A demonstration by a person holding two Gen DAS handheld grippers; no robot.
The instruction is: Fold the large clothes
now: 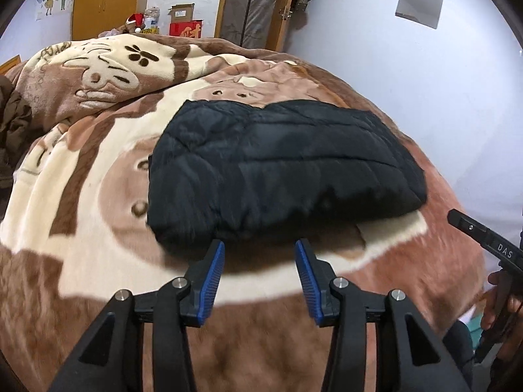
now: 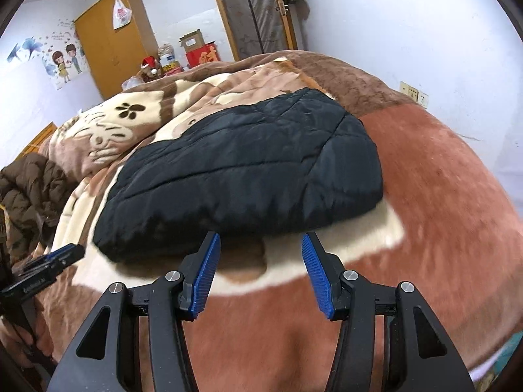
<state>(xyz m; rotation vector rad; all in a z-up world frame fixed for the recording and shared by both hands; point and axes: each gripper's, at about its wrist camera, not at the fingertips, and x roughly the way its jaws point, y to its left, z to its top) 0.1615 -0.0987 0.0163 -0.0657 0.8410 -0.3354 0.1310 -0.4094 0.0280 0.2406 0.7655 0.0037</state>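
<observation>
Plush blanket (image 1: pixel 81 196); folded quilted black jacket (image 1: pixel 284 170), puffy, rectangular.

**Readable marks: few, and mostly partial**

In the left wrist view, white capitals "DAS" stand on the black body of the right gripper (image 1: pixel 500 254) at the frame's right edge; the word may run on beyond what shows. A red box (image 1: pixel 186 29) beyond the bed bears a large gold Chinese character, seen again in the right wrist view (image 2: pixel 203 55), where it looks like 财. The left gripper (image 2: pixel 42 281), at the left edge of that view, carries a small pale label too blurred to read. The wall poster (image 2: pixel 63 62) with two cartoon figures has tiny red lettering above them, illegible here.
</observation>
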